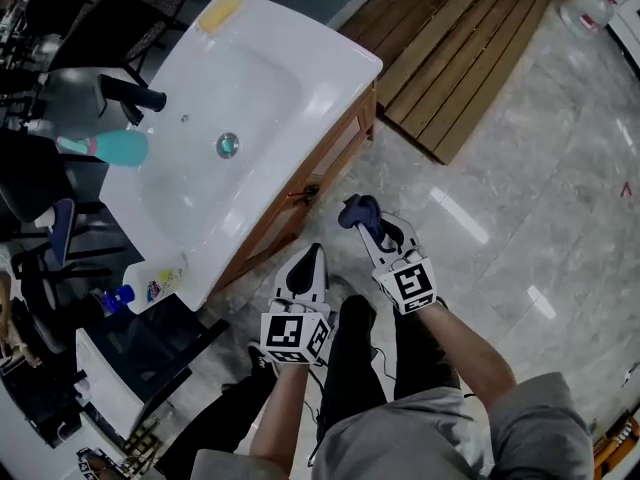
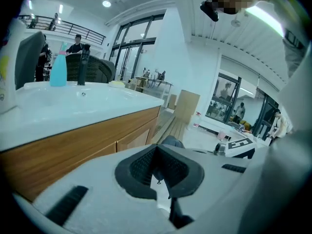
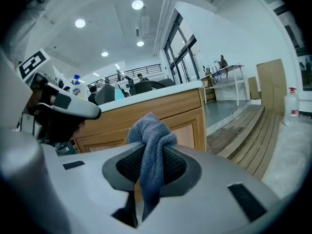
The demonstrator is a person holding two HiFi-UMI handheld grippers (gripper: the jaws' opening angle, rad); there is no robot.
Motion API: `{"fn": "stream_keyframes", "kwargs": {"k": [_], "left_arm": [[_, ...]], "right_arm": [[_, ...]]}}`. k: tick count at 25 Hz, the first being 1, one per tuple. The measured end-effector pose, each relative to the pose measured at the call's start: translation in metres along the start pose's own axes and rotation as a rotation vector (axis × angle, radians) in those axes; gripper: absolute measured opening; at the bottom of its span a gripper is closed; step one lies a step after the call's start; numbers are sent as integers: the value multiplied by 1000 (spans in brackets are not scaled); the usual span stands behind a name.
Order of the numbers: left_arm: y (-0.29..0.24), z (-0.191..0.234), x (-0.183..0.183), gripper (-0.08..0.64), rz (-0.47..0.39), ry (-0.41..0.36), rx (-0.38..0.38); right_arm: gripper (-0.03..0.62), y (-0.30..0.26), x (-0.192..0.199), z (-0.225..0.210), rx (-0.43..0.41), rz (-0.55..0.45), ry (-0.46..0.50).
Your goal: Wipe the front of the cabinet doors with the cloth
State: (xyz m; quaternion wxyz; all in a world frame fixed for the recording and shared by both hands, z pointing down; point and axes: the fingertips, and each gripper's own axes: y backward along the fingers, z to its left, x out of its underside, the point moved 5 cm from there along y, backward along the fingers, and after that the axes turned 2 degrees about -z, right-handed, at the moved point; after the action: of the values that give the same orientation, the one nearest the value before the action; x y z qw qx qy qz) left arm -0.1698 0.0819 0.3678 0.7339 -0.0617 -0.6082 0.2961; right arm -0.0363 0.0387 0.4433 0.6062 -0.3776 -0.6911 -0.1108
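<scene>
The wooden cabinet doors (image 1: 312, 173) sit under a white washbasin top (image 1: 290, 78); they also show in the left gripper view (image 2: 92, 152) and the right gripper view (image 3: 187, 123). My right gripper (image 1: 368, 226) is shut on a bunched blue-grey cloth (image 1: 360, 211), held a short way off the door fronts. The cloth (image 3: 152, 133) sticks up between the jaws and hangs down behind them. My left gripper (image 1: 312, 260) is lower and to the left, near the cabinet's base, shut with nothing in it (image 2: 158, 168).
On the basin top stand a black tap (image 1: 132, 93), a teal bottle (image 1: 112, 148), a yellow sponge (image 1: 220, 13) and a lying bottle (image 1: 158, 284). Wooden decking (image 1: 465, 48) lies to the right of the cabinet, with a plastic jug (image 1: 586, 10) beyond. The marble floor (image 1: 520, 198) spreads right.
</scene>
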Motion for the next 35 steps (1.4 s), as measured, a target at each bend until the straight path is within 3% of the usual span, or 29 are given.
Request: {"fn": "stream_keyframes", "kwargs": {"k": [8,15,35], "left_arm": [[22,-25,-60,8,-36,-54,21],[50,-41,-113,8,-83,-54,13],[107,-67,-214,8,-239,-186,66]], "right_arm": [[74,30,-89,18,-28,-64,33],[74,60,-161,35,-46,-127,67],[74,108,-301,83,-87,-299,189]]}}
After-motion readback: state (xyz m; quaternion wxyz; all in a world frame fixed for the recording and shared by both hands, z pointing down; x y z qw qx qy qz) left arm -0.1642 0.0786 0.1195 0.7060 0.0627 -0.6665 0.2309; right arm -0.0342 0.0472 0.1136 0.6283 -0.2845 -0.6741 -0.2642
